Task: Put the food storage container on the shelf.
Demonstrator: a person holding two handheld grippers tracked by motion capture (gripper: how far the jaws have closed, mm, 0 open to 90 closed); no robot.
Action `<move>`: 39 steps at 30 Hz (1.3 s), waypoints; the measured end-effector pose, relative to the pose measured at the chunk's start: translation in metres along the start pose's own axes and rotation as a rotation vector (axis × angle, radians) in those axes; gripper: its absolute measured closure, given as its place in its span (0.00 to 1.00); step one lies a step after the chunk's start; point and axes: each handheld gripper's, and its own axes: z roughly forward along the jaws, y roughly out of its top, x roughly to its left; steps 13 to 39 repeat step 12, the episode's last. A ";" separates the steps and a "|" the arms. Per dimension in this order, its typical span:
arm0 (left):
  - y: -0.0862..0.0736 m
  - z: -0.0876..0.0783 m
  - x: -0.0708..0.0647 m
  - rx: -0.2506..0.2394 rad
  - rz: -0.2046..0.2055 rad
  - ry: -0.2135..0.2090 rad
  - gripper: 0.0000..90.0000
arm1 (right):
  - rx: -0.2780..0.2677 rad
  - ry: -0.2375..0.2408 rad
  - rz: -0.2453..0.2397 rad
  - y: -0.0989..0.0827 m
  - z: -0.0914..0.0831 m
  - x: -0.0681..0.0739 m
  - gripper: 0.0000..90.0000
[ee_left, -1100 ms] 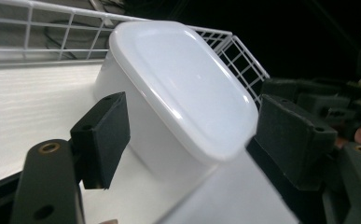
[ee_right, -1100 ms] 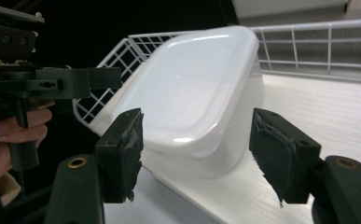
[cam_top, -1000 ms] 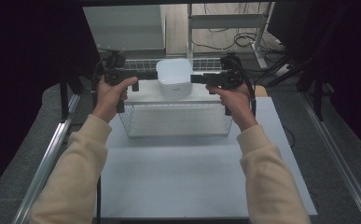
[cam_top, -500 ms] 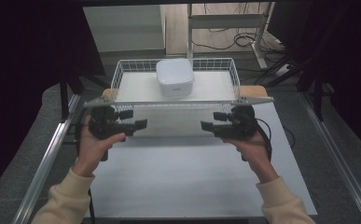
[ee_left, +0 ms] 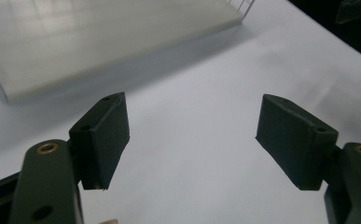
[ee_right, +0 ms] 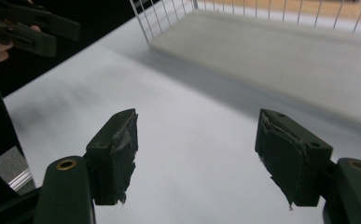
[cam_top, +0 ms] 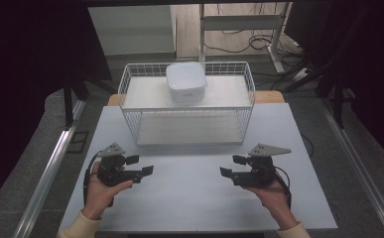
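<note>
— White wire basket [cam_top: 187,111] stands at the far side of the table [cam_top: 189,198], and the white bowl [cam_top: 185,82] sits on its upper shelf. Where are you?

— Well apart from it, on the near side. My left gripper [cam_top: 140,165] hangs low over the tabletop on the left, my right gripper [cam_top: 232,165] on the right, their tips turned toward each other.

— And your fingers?

— Wide on both. In the left gripper view my black pads [ee_left: 104,135] stand far apart with bare table between them. In the right gripper view the worn pads [ee_right: 115,151] gape as well; that pair has just been opening, with nothing between.

— Touching anything?

— No, neither.
</note>
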 end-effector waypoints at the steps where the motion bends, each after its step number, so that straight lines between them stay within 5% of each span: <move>1: -0.004 0.002 0.001 0.012 -0.005 0.000 0.28 | 0.007 -0.001 0.009 -0.006 0.004 -0.002 0.33; 3: -0.009 0.005 0.001 0.025 0.001 0.020 0.28 | 0.054 -0.003 0.013 -0.012 0.009 -0.005 0.31; 12: -0.010 0.000 0.002 0.003 0.000 0.030 0.28 | -0.020 -0.040 -0.040 -0.014 0.003 -0.004 0.25; 39: -0.010 0.000 0.002 0.003 0.000 0.030 0.28 | -0.020 -0.040 -0.040 -0.014 0.003 -0.004 0.25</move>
